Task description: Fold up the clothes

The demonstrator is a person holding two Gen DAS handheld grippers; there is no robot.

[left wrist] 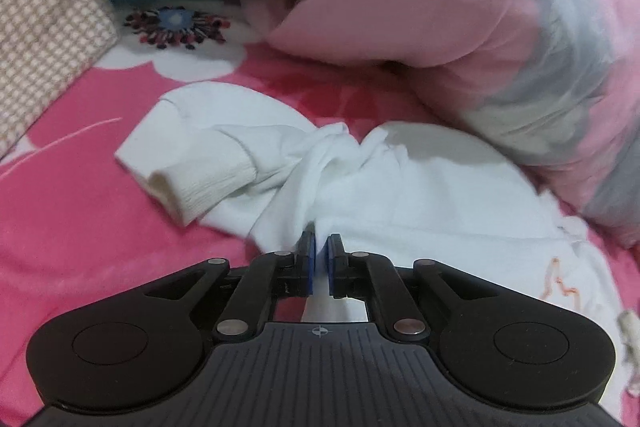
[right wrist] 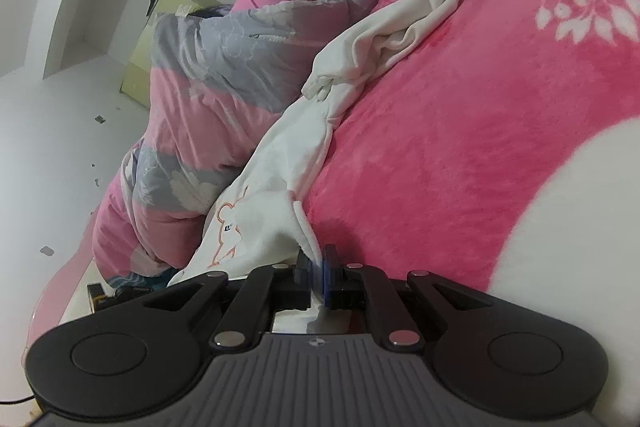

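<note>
With the left gripper and right gripper each clamped on the white sweatshirt, its bunched sleeve at centre-left risked folding in crooked.

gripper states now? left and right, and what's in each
Left gripper: jaws shut on a fold of the white sweatshirt.
Right gripper: jaws shut on the same sweatshirt's edge.
</note>
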